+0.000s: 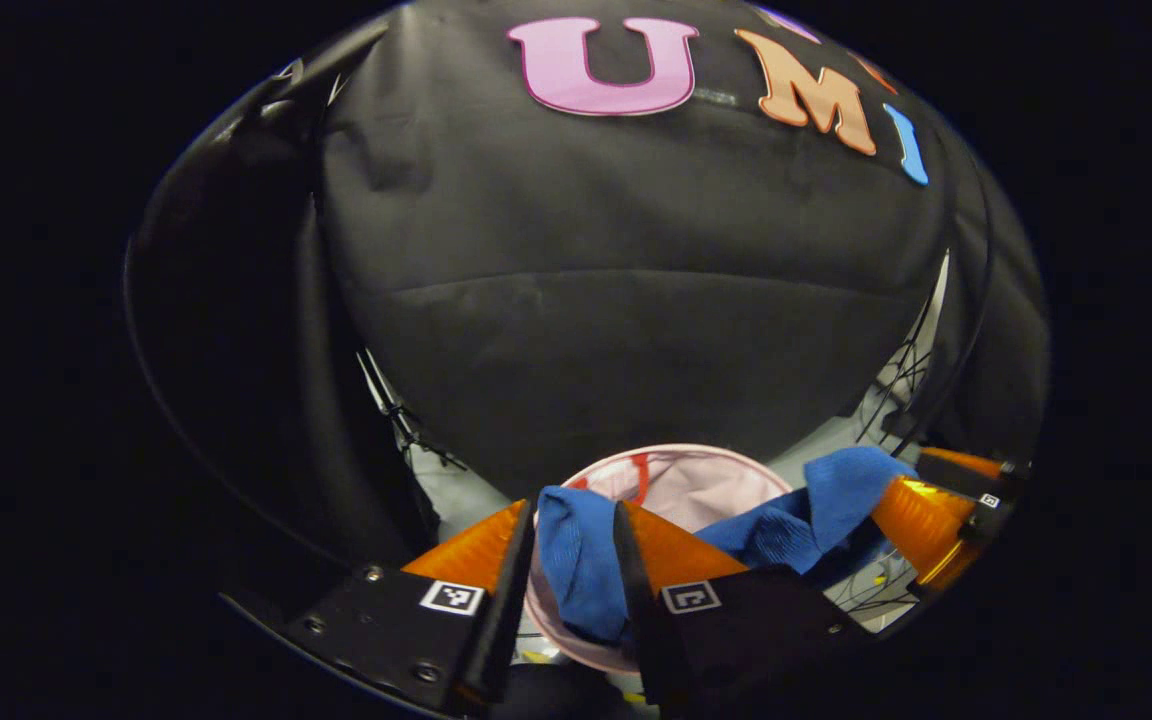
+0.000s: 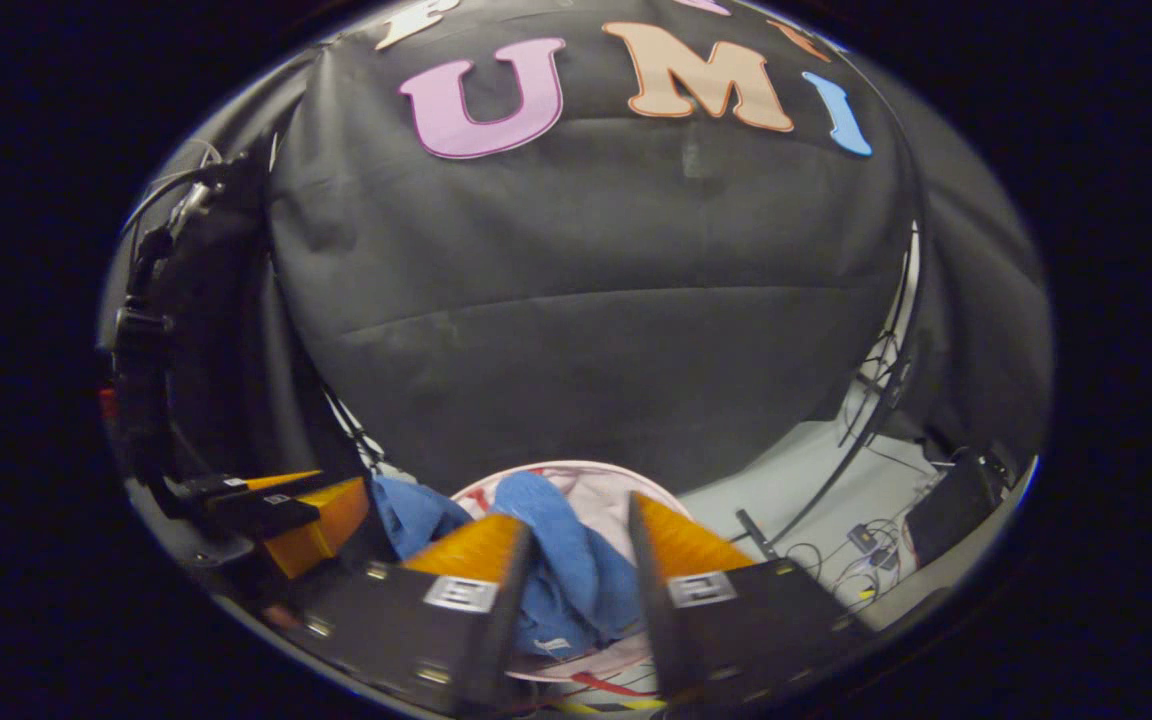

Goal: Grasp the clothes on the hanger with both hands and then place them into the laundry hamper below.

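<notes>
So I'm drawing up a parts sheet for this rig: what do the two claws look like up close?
In the left gripper view the left claw has two tapering wedge fingers on flat black plates, each plate carrying a small square black-and-white marker and screws. The right claw, seen in the right gripper view, is built the same way. Each also appears from the side in the other's view.

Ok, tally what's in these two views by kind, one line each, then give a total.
Blue garment: 1, stretched between the two grippers
Pink laundry hamper: 1, beneath the garment
Grippers: 2, the left gripper and the right gripper, each with the blue cloth between its fingers
Total: 4
</notes>
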`<state>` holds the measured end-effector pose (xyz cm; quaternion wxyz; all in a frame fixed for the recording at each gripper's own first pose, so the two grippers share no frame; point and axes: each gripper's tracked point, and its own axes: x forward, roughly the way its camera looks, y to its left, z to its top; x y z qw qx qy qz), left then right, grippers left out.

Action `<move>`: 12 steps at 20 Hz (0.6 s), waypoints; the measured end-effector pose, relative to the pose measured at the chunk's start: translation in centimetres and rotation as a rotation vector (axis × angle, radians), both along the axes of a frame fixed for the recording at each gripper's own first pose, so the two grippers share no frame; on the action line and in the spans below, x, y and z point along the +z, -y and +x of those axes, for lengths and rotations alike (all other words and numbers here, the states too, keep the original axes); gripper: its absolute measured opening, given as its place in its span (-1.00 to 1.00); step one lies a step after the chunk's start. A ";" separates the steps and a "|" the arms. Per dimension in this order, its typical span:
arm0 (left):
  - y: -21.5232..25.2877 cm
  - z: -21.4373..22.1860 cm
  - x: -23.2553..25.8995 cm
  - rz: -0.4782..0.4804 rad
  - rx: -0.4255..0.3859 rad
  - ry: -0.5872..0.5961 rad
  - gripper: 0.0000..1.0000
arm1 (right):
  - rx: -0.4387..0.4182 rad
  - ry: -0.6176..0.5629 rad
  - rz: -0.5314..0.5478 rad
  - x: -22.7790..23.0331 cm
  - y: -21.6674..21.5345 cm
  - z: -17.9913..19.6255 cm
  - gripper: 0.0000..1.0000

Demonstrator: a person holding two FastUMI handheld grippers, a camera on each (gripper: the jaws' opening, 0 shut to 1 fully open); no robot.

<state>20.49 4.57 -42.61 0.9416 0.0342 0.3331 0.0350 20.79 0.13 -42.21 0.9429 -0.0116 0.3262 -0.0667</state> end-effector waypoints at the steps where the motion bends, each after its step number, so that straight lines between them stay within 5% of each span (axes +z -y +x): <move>1: 0.6 -0.4 -0.2 -0.005 -0.013 -0.024 0.04 | -0.004 0.028 0.008 0.7 0.0 -0.1 0.43; 2: 0.8 -1.0 -0.8 -0.009 -0.022 -0.053 0.41 | -0.011 0.050 0.020 1.3 0.1 -0.2 0.96; 4: 0.7 -1.2 -0.9 0.006 -0.014 -0.061 0.84 | -0.023 0.076 0.032 2.7 0.4 -0.4 0.89; 6: 0.5 -1.7 -0.4 0.034 -0.004 -0.072 0.99 | -0.026 0.096 0.026 4.2 1.0 -0.9 0.99; 12: 1.8 -1.7 2.3 0.012 -0.022 -0.013 0.98 | -0.033 0.148 0.018 7.7 2.3 -3.0 0.98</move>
